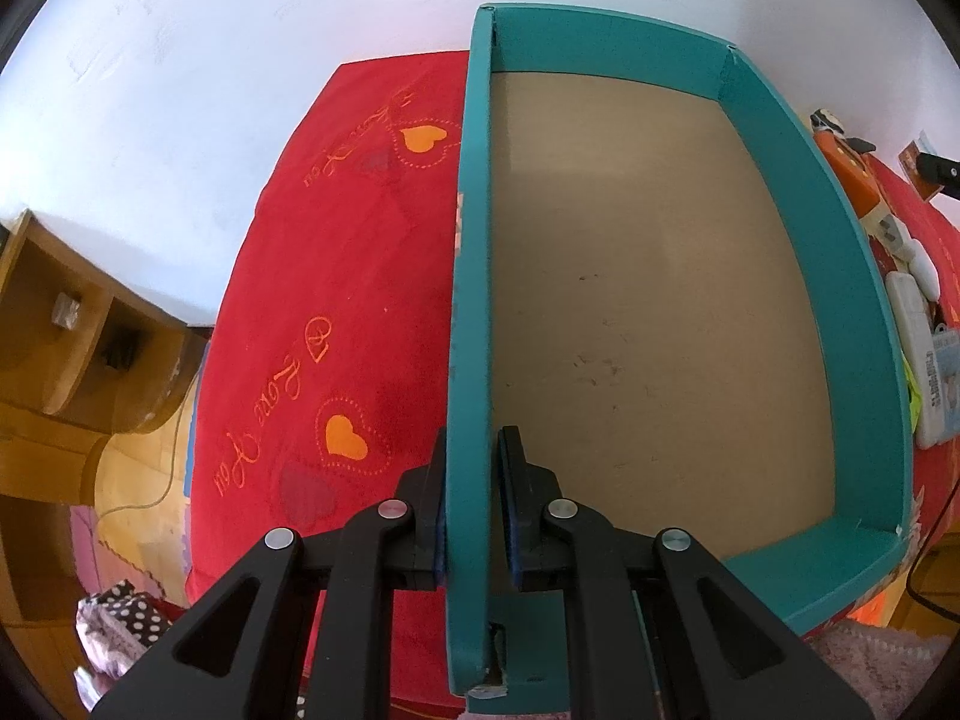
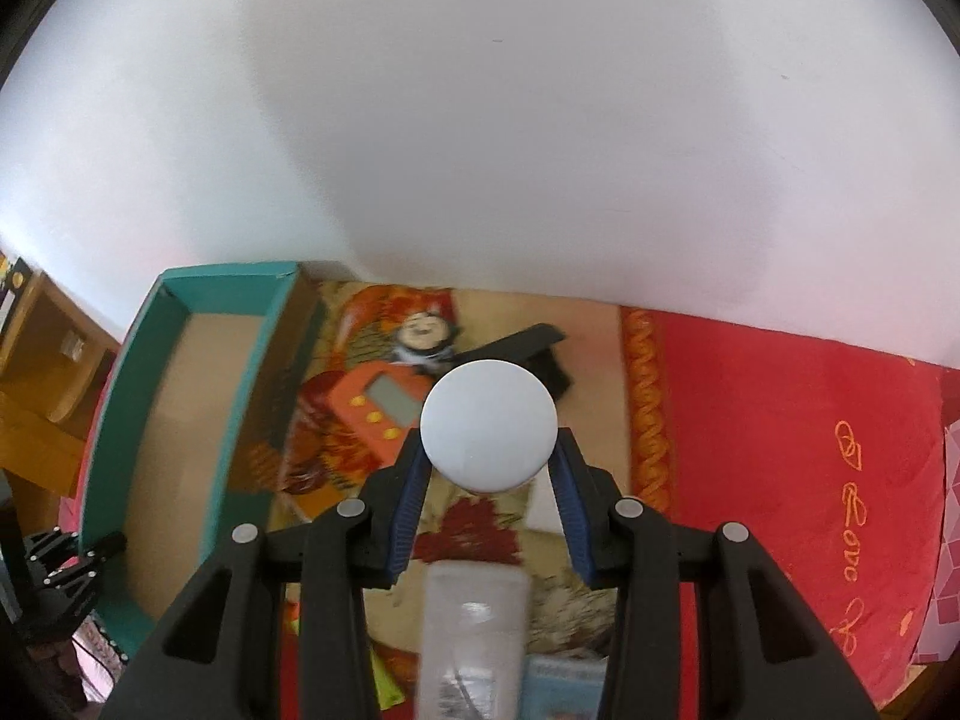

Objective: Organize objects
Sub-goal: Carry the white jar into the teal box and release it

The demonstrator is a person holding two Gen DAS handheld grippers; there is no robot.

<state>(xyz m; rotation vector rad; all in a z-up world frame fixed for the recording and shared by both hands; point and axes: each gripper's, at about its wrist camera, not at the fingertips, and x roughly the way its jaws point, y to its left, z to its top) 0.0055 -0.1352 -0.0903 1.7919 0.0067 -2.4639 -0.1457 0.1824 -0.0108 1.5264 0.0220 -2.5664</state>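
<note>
Left gripper [image 1: 471, 510] clamps the bare teal box [image 1: 804, 228]; right gripper [image 2: 489, 480] holds a white disc [image 2: 487, 425].

The left gripper [image 1: 471, 504] has its fingers [image 1: 429, 516] closed on a teal box wall [image 1: 468, 360]. The right gripper [image 2: 489, 468] pinches a white disc [image 2: 487, 425] between its fingers [image 2: 408, 504].

I see a red bedspread [image 1: 336, 312] with orange hearts and script. A wooden shelf unit [image 1: 54, 348] stands to its left against the white wall [image 2: 480, 120], and a polka-dot cloth [image 1: 120, 612] lies low beside it.
</note>
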